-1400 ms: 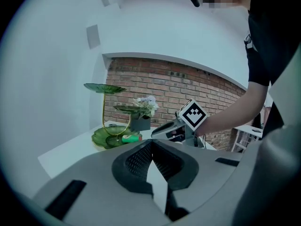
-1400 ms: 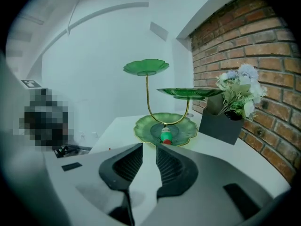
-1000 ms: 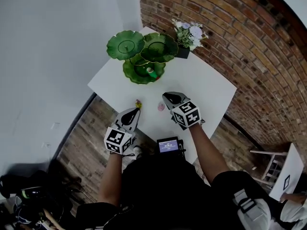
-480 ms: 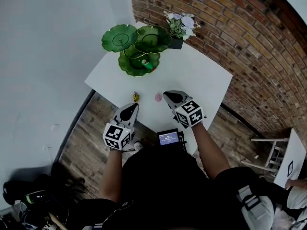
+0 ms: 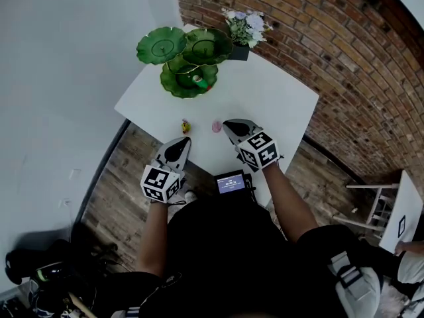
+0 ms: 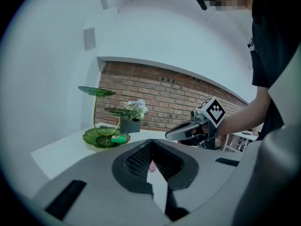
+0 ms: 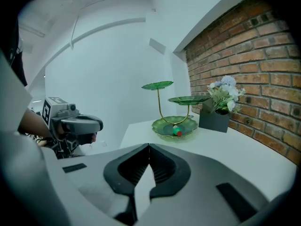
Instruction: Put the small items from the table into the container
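The left gripper (image 5: 183, 141) hovers at the near edge of the bench (image 5: 278, 101), fingers clenched on nothing; just beyond it lies a small yellow item (image 5: 186, 126); farther back stands the green three-tier dish stand (image 5: 189, 85), a green-and-red piece (image 5: 197, 80) in its lowest dish; a small pink item (image 5: 216, 126) lies just off the right gripper (image 5: 227, 124), fingers likewise clenched, empty; both items look light, hard and apt to skid, so pinch each across its middle.

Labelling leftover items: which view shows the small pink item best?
Head view: the pink item lies unobstructed on the table, beside the right gripper. Left gripper view shows only a sliver of it in the gap ahead of its jaws. Right gripper view misses it.
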